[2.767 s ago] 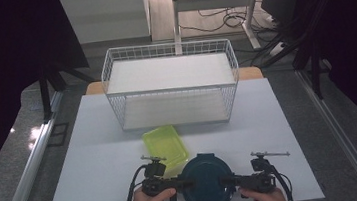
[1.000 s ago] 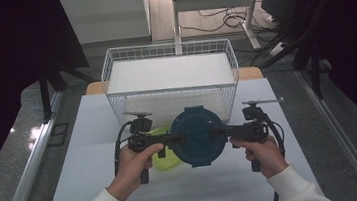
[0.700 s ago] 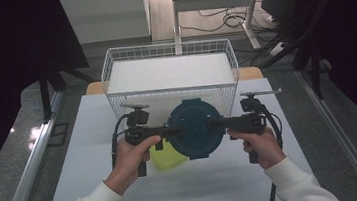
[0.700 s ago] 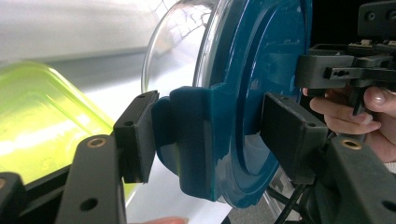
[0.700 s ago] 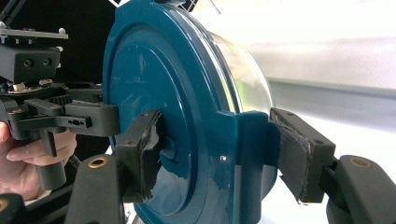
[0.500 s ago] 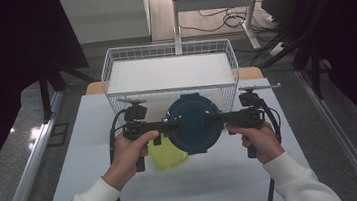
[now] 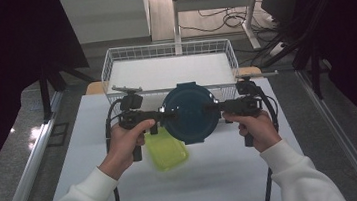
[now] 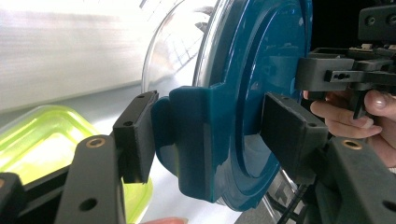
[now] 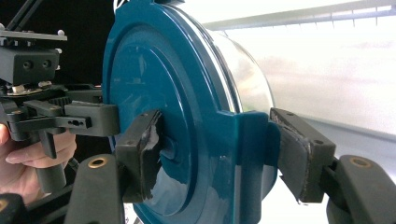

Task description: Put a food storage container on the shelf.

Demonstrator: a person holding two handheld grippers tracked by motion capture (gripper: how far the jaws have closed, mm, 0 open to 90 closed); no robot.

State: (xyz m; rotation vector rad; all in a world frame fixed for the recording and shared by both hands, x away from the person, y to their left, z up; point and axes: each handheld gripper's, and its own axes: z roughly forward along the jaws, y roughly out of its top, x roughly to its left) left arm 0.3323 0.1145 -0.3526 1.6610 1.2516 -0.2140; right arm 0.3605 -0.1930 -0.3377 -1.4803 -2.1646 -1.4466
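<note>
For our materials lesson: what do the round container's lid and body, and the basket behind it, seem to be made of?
Lid: glossy teal plastic, probably; it shows soft highlights and moulded clip tabs. Body: clear glass or plastic; you see through it. Basket: white-coated metal wire, judging by its thin open grid.

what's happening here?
A person holds a round container with a teal lid in the air between two grippers: the left gripper clamps its left edge, the right gripper its right edge. It hangs just in front of the wire basket. A yellow-green container lies on the white table below.
</note>
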